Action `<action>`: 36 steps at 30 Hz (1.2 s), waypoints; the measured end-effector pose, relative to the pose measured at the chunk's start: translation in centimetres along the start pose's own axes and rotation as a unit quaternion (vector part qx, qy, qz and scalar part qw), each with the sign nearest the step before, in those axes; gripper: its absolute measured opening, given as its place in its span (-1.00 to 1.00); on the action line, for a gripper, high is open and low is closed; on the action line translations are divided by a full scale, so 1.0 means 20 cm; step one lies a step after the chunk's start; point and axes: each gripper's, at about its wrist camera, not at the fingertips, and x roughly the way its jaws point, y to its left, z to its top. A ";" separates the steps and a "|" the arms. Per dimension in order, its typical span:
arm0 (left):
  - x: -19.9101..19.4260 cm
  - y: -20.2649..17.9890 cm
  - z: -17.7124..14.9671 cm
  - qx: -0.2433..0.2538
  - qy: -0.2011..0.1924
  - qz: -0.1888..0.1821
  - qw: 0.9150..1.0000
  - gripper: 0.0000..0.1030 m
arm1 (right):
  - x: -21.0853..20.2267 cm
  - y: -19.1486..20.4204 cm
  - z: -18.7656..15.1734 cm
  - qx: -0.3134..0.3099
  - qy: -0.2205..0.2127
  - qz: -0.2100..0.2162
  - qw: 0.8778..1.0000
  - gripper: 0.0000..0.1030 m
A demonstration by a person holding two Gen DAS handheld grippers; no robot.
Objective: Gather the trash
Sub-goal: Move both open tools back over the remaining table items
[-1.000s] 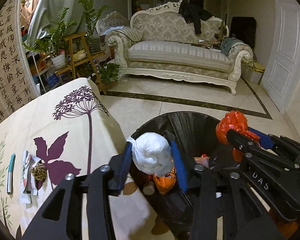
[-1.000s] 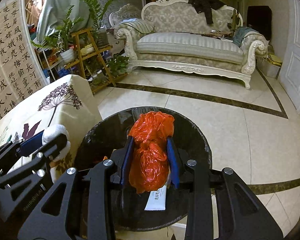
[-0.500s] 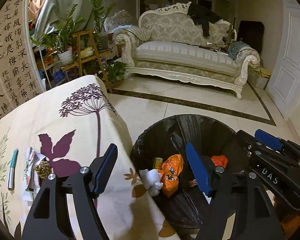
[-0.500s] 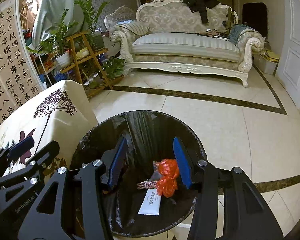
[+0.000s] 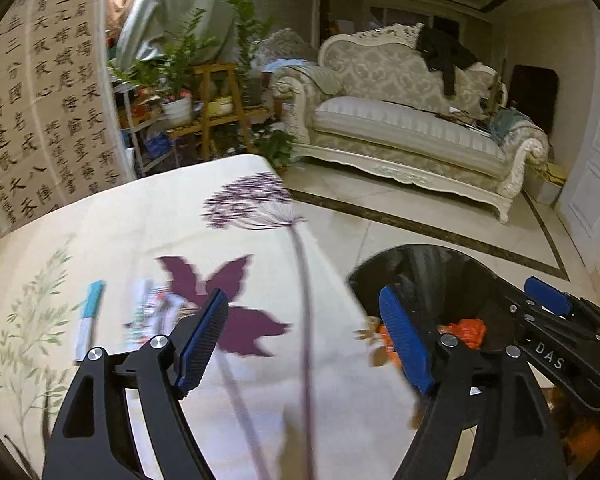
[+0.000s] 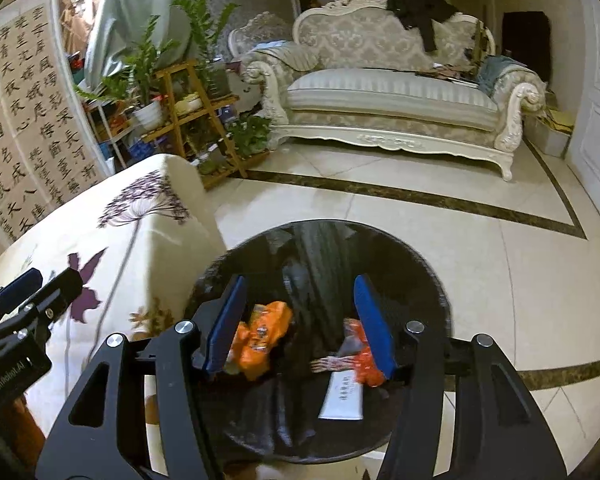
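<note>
A round bin lined with a black bag [image 6: 416,264] stands on the floor beside the table. Inside lie an orange snack wrapper [image 6: 262,336], a red plastic bag [image 6: 366,362] and a white flat packet [image 6: 342,394]. My right gripper [image 6: 300,320] hangs over the bin mouth, jaws opening, nothing between them. My left gripper [image 5: 304,340] is over the table corner, jaws opening and empty. On the flowered tablecloth [image 5: 140,232] lie a teal and white pen [image 5: 88,320] and a blurred crumpled wrapper [image 5: 148,316]. The bin [image 5: 432,272] shows to the right in the left wrist view.
A cream sofa [image 6: 392,96] stands across the tiled floor [image 6: 500,280]. A wooden plant stand [image 6: 188,108] with potted plants is at the left, next to a calligraphy screen [image 6: 24,128]. A white door [image 5: 592,184] is at the far right.
Both grippers opened and dropped their loads into the bin: the white wad from the left, the red bag from the right. The left gripper then swung left over the table.
</note>
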 end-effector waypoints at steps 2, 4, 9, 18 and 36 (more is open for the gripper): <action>-0.02 0.07 -0.01 -0.009 -0.002 0.013 1.000 0.47 | -0.01 0.07 0.00 -0.012 0.000 0.009 1.000 0.06; -0.04 0.15 -0.02 -0.018 -0.003 0.026 1.000 0.47 | -0.01 0.13 -0.01 -0.023 0.001 0.016 1.000 0.06; -0.06 0.31 -0.05 -0.041 0.003 0.051 0.998 0.47 | -0.01 0.27 -0.02 -0.043 0.004 0.034 0.998 0.06; -0.08 0.55 -0.11 -0.075 0.007 0.088 0.993 0.47 | 0.00 0.48 -0.03 -0.077 0.012 0.059 0.995 0.06; 0.15 0.89 -0.15 -0.123 0.097 0.091 0.983 0.16 | 0.09 0.69 -0.05 -0.108 0.033 0.087 0.990 0.06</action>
